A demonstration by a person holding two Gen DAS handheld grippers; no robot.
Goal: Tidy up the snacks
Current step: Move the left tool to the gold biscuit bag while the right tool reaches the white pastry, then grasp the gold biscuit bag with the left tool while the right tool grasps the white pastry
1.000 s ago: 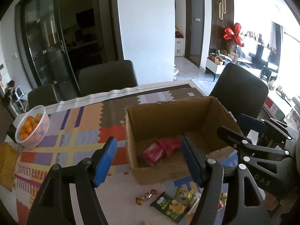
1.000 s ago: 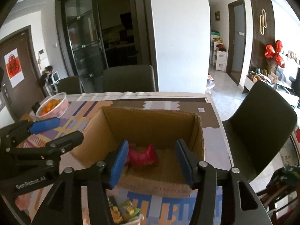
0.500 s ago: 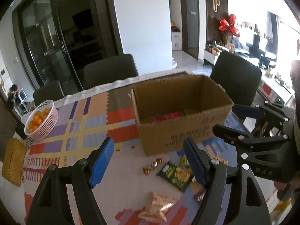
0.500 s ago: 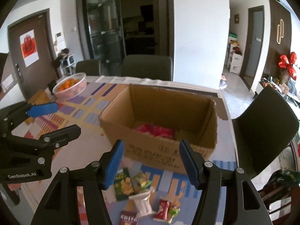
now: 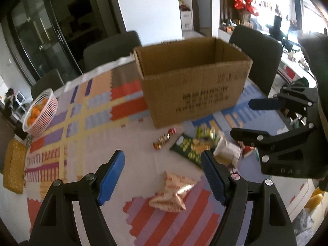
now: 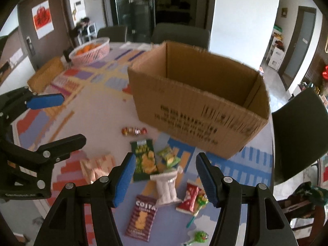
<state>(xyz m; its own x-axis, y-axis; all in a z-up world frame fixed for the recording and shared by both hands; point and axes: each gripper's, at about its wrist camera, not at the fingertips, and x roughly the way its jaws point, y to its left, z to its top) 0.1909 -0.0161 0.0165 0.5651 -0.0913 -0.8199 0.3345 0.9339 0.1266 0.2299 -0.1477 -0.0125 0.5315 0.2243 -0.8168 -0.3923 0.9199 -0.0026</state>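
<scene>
An open cardboard box [image 5: 194,82] [image 6: 196,106] stands on the patterned table; its inside is hidden from here. Loose snacks lie in front of it: a beige packet [image 5: 174,192] [image 6: 96,168], a dark green chips bag [image 5: 190,145] [image 6: 143,160], a wrapped candy [image 5: 164,138] [image 6: 134,131], a white packet [image 6: 167,186], a Costa packet [image 6: 141,218] and a red packet [image 6: 189,197]. My left gripper [image 5: 163,176] is open and empty above the beige packet. My right gripper [image 6: 166,178] is open and empty above the white packet.
A pink basket of oranges [image 5: 40,112] [image 6: 91,50] sits at the table's far left, with a yellow mat [image 5: 13,166] next to it. Dark chairs [image 5: 256,51] [image 6: 299,135] stand around the table. A small green packet [image 6: 169,156] and lollipops [image 6: 198,235] lie nearby.
Both grippers have pulled back from over the box and dropped lower toward the snacks on the table. The red packets inside the box are now out of sight.
</scene>
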